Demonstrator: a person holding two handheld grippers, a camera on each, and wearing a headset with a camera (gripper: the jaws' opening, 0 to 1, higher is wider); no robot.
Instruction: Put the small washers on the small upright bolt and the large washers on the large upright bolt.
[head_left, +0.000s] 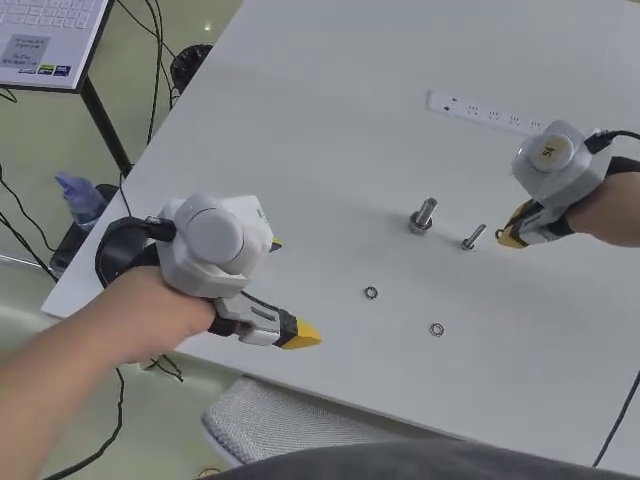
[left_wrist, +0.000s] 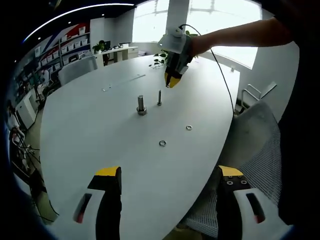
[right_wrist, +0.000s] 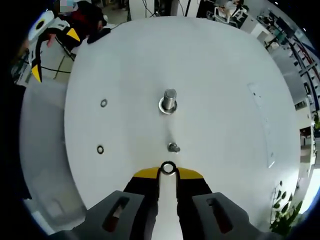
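Observation:
On the white table (head_left: 330, 130) the large upright bolt (head_left: 423, 215) (left_wrist: 141, 105) (right_wrist: 169, 100) stands with the small upright bolt (head_left: 473, 237) (left_wrist: 159, 97) (right_wrist: 173, 147) just to its right. Two loose washers (head_left: 371, 293) (head_left: 437, 329) lie flat nearer the front edge, seen too as washers (left_wrist: 162, 143) (left_wrist: 189, 127) (right_wrist: 103, 103) (right_wrist: 100, 149). My right gripper (head_left: 505, 237) (right_wrist: 168, 170) is shut on a washer (right_wrist: 168, 167) at its tips, a short way from the small bolt. My left gripper (head_left: 290, 290) (left_wrist: 169, 172) hangs open near the table's front edge, holding nothing.
A white power strip (head_left: 490, 115) lies at the table's far right. A grey mesh chair (head_left: 270, 425) sits under the front edge. Off the left edge are a laptop (head_left: 40, 40), cables and a spray bottle (head_left: 80, 195) on the floor.

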